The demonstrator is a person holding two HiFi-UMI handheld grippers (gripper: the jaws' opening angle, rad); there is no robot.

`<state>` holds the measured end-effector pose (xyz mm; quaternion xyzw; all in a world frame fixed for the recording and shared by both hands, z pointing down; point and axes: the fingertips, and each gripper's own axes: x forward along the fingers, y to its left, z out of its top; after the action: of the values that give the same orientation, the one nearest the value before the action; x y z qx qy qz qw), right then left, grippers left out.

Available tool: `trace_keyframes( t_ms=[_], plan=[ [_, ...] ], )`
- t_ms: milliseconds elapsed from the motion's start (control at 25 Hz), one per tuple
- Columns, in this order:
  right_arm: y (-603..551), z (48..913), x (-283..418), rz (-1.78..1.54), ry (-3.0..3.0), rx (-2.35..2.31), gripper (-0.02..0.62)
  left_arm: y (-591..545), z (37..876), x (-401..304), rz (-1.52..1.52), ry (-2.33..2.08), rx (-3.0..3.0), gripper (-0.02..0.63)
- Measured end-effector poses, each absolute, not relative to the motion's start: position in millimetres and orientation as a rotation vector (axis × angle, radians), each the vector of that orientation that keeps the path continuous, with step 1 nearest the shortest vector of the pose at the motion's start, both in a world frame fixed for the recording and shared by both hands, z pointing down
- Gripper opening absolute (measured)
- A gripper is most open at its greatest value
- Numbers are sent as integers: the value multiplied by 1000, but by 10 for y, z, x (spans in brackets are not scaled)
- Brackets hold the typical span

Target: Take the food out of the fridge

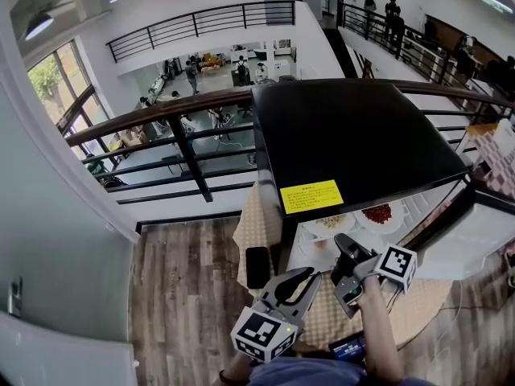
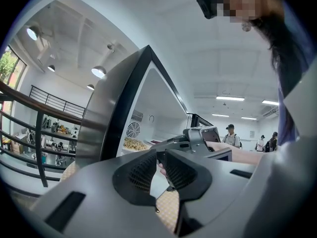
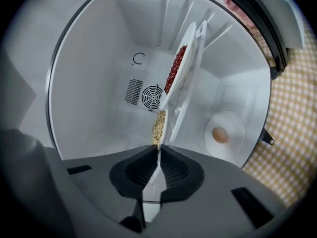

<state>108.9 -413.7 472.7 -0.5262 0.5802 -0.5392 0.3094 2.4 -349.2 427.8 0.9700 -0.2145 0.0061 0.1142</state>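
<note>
Little is done yet — the right hand-held gripper (image 3: 158, 156) clamps the rim of the plate of pale grains (image 3: 159, 125) on its shelf inside the fridge (image 3: 94, 93), beside the red-food plate (image 3: 176, 68) and above the egg (image 3: 220, 134), while the left hand-held gripper (image 2: 161, 158) waits closed and empty.

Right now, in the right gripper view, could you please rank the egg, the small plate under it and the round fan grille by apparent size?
1. small plate
2. round fan grille
3. egg
The fan grille sits farther back in the fridge, so its true size may differ.
</note>
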Motion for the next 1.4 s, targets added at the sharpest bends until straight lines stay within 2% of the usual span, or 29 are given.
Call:
trace_keyframes(
  t_ms=[480, 520, 560, 680, 760, 800, 840, 1080, 1400],
  plan=[
    [-3893, 4721, 1018, -1426, 1638, -1336, 37, -3444, 4227, 13, 30, -695, 2833, 63],
    [-3907, 4726, 1026, -1424, 1634, -1330, 71, -3436, 4221, 14, 31, -699, 2834, 63],
    [-3928, 4733, 1033, -1424, 1628, -1316, 134, -3428, 4214, 17, 31, -704, 2835, 63],
    [-4028, 4755, 1072, -1427, 1600, -1283, 153, -3411, 4198, 28, 28, -719, 2836, 63],
    [-4090, 4756, 1092, -1425, 1598, -1294, 150, -3407, 4203, 39, 31, -732, 2834, 63],
    [-4105, 4753, 1094, -1425, 1602, -1306, 120, -3406, 4207, 43, 35, -741, 2830, 63],
    [-4110, 4751, 1092, -1428, 1606, -1317, 64, -3408, 4210, 44, 38, -751, 2824, 63],
    [-4036, 4757, 1069, -1498, 1559, -1187, 37, -3439, 4224, 20, 1, -793, 2743, 67],
    [-3883, 4795, 1048, -1560, 1562, -1094, 26, -3423, 4393, 104, -30, -748, 2592, 183]
  ],
)
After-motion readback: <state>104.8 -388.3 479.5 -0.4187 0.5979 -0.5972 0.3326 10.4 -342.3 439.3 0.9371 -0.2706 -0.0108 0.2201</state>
